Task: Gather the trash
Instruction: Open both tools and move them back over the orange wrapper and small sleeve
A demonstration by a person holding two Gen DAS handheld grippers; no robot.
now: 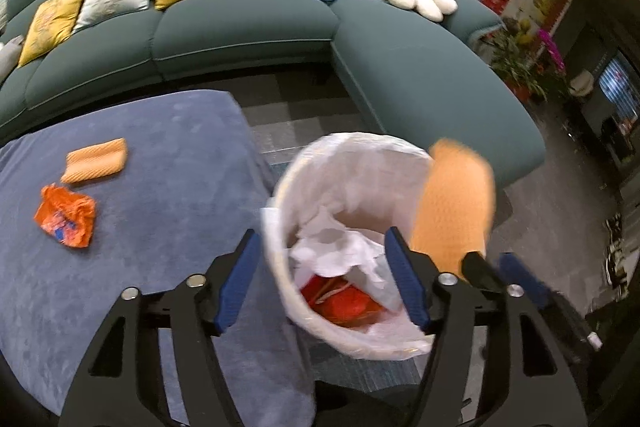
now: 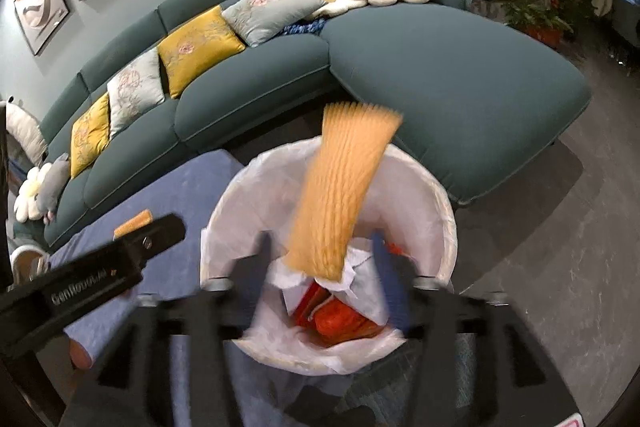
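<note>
Both grippers over the lined waste bin [image 1: 352,247], which stands on the floor at the corner of the blue-covered table [image 1: 140,187].

Left gripper [image 1: 324,283]: jaws well apart, nothing between the pads; it looks straight down at the bin mouth. Right gripper [image 2: 324,267]: jaws apart too, blurred. The orange ribbed cloth [image 2: 340,195] hangs in front of them over the bin opening, motion-smeared, its lower end at the white paper inside. No pad visibly presses on it; I judge it loose and dropping. In the left view the same piece shows as an orange blur at the bin's 3 o'clock rim.

Bin contents: crumpled white paper [image 1: 340,255] over a red wrapper [image 1: 344,299]. The thin white liner is folded over the rim.

Still on the table, at 9 o'clock from the bin in the left view: a second orange ribbed pad [image 1: 96,161], folded flat, and just nearer the camera, apart from it, a crumpled orange snack wrapper [image 1: 66,215].

Handling, as judgement:
- Ribbed pad: soft, light, limp. Will sag from a pinch. Take a short edge or the fold, where the layers give some bulk.
- Wrapper: very light, crinkly, likely slick film. Pinch a raised crease, not a flat face, or the pads may skate off and push it along the plush cover.
- Neither looks fragile.
</note>
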